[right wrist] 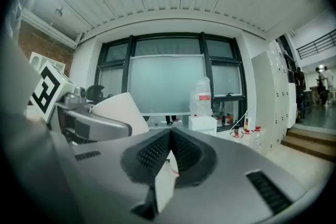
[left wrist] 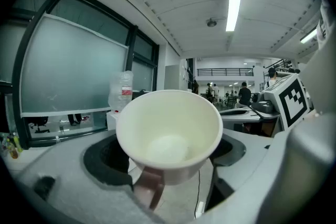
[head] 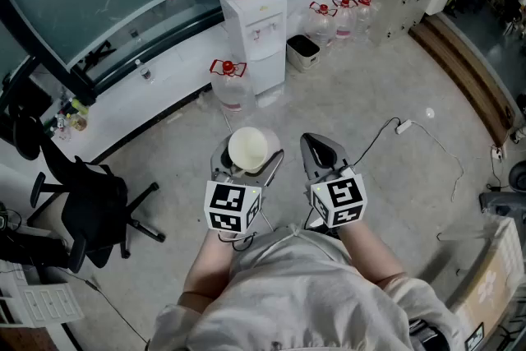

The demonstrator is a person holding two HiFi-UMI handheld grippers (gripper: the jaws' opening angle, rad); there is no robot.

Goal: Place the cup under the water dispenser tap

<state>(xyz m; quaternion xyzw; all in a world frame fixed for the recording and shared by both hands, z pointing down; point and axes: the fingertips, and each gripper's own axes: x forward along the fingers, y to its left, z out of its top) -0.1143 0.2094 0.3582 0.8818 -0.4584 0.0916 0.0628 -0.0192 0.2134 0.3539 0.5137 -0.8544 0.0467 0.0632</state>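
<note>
A white paper cup [head: 248,149] sits upright and empty between the wide-spread jaws of my left gripper [head: 246,162], held above the floor. In the left gripper view the cup [left wrist: 168,131] fills the middle and the pads press its sides. My right gripper [head: 317,144] hangs beside it on the right, its pads [right wrist: 157,152] together with nothing gripped. The white water dispenser [head: 255,33], a clear bottle on top, stands against the window wall some way ahead of both grippers. It shows small behind the cup [left wrist: 114,118] and beyond the right jaws [right wrist: 202,123].
A spare water bottle [head: 228,83] stands on the floor left of the dispenser, with more bottles [head: 339,19] to its right. A dark bin [head: 302,50] sits next to the dispenser. A black office chair [head: 90,205] is at the left. A cable with a plug strip [head: 403,126] lies at the right.
</note>
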